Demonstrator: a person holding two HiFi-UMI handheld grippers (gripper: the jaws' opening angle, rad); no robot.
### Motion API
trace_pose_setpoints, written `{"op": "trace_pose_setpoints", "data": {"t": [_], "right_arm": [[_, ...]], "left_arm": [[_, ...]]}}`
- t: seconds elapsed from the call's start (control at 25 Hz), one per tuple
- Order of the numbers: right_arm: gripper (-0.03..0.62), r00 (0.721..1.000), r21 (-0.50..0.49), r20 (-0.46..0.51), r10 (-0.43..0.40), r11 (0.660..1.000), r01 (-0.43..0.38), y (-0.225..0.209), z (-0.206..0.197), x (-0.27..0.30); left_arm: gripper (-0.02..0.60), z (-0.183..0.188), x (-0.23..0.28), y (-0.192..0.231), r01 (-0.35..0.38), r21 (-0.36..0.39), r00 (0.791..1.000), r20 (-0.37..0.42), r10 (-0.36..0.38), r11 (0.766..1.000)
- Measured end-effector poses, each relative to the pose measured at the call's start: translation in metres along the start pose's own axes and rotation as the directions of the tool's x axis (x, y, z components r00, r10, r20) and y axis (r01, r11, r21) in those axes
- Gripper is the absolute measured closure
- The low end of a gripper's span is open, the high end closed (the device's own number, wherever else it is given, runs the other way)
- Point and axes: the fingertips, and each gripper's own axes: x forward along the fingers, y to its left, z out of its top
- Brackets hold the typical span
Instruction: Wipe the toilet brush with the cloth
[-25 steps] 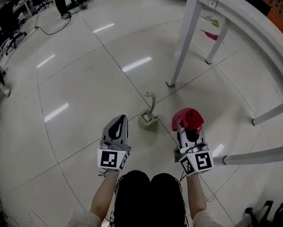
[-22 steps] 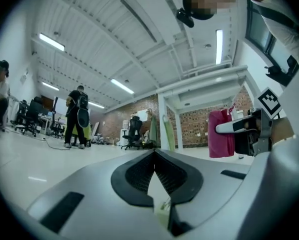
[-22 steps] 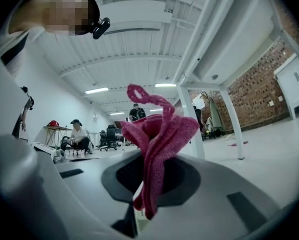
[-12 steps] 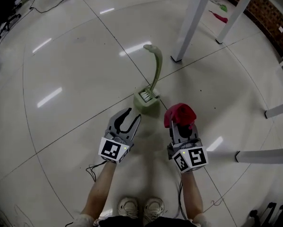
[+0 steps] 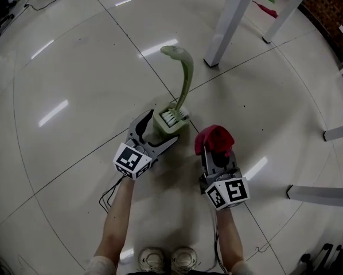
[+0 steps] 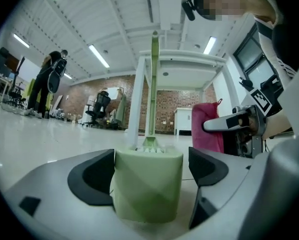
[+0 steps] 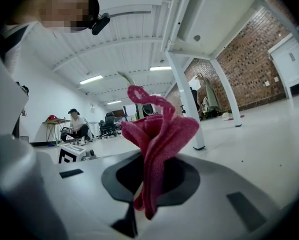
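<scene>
Head view: my left gripper (image 5: pixel 155 135) is opening its jaws around the brush holder (image 5: pixel 170 122) – right gripper (image 5: pixel 215 153), at its 3 o'clock, clamps the cloth (image 5: pixel 216 137).

Toilet brush bristles (image 5: pixel 172 117) mostly sunk in holder (image 5: pixel 170 129), table leg (image 5: pixel 231 22) cut by top edge, shoes (image 5: pixel 153 260) cropped at bottom

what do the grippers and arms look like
The left gripper and right gripper are grey with black-lined jaws and a cube of black-and-white square markers each. A dark cable trails from the left gripper, whose jaws are opening with the brush holder between them. Forearms unsleeved.
</scene>
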Motion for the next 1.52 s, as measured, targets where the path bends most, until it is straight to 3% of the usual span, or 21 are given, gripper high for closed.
{"op": "trace_pose_setpoints", "data": {"t": [0.36, 0.56, 1.2, 1.52], "right_arm": [[0.563, 0.991, -0.033, -0.120, 0.058, 0.998, -0.062, -0.011, -0.061, 0.054], [0.563, 0.987, -0.032, -0.135, 0.085, 0.995, -0.090, -0.001, -0.068, 0.059], [0.563, 0.975, -0.009, -0.190, 0.115, 0.993, -0.119, 0.034, -0.084, -0.015], [0.563, 0.976, 0.013, -0.201, 0.089, 0.996, -0.088, 0.042, -0.088, -0.053]], "left_arm": [[0.143, -0.002, 0.005, 0.007, 0.043, -0.030, 0.999, 0.026, -0.042, 0.999], [0.143, -0.004, -0.002, -0.005, 0.086, -0.044, 0.996, 0.025, -0.085, 0.995], [0.143, -0.010, -0.061, -0.090, 0.091, -0.093, 0.995, -0.020, -0.093, 0.992], [0.143, -0.013, -0.081, -0.129, 0.117, -0.102, 0.992, -0.039, -0.122, 0.988]]}}
